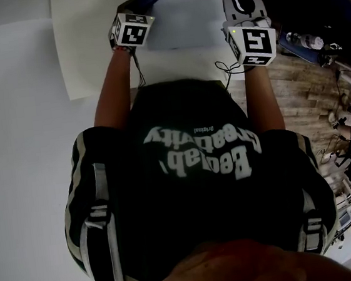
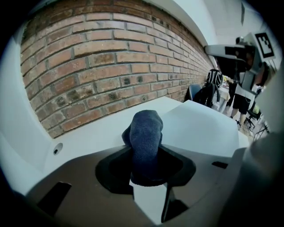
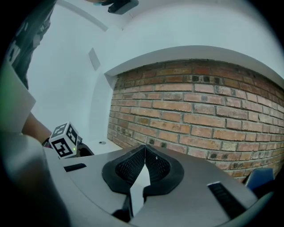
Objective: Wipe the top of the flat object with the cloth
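Poking from left tool (image 2: 148,175): cloth (image 2: 145,133)

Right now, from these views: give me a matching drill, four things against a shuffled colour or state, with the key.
Things:
1. left gripper
2. right gripper
3. cloth
4. flat object

Colour or state:
A. white
B. jaws together, nothing between them
C. dark blue
D. clamped on the cloth

Pairs: 1-D, 2-B, 3-C, 4-A
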The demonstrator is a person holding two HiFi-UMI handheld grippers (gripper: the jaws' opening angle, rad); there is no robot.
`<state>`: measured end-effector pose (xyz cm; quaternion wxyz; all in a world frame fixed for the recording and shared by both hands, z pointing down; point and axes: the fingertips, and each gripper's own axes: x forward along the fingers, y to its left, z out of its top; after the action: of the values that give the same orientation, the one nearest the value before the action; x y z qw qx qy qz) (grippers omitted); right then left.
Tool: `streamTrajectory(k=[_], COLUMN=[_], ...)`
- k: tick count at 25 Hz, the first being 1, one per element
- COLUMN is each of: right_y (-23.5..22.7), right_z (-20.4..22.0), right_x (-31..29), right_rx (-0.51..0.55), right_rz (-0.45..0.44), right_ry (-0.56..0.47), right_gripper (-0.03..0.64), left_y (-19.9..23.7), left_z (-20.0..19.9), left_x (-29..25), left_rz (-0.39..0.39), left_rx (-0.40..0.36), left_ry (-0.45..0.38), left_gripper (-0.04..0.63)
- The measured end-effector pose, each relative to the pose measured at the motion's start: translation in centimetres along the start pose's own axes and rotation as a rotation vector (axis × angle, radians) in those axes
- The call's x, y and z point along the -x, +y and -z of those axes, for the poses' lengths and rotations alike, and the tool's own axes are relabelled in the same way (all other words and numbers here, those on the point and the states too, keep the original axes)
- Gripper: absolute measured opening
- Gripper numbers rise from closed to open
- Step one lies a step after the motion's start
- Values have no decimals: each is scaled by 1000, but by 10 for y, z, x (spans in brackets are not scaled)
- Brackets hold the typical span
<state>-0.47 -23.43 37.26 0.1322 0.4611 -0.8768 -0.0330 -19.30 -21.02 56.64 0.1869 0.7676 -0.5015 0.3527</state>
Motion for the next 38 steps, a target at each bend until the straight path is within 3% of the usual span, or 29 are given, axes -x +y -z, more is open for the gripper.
streamTrajectory(k=[12,25,28,33,38], right_y=[8,32,39,34,28], right_z=[-4,-36,-41,-49,-44], right_x=[13,15,16,18,18], right_rx=[0,-13,-16,-35,-35], right_rz=[72,158,152,148,95], right_ry=[40,30,29,11,-8], right_gripper=[-5,-5,-5,-4,-5], left_y=[-3,-3,-3,-4,-30], left_z=[-2,-8,-7,-10,7], left_x=[-1,0,2,11,27], left_rz=[62,166,179,167,163], left_rx=[-25,-92,-102,-182,-216], left_ry=[-21,-29,-34,-19,20], left_gripper=[148,147,147,148,149])
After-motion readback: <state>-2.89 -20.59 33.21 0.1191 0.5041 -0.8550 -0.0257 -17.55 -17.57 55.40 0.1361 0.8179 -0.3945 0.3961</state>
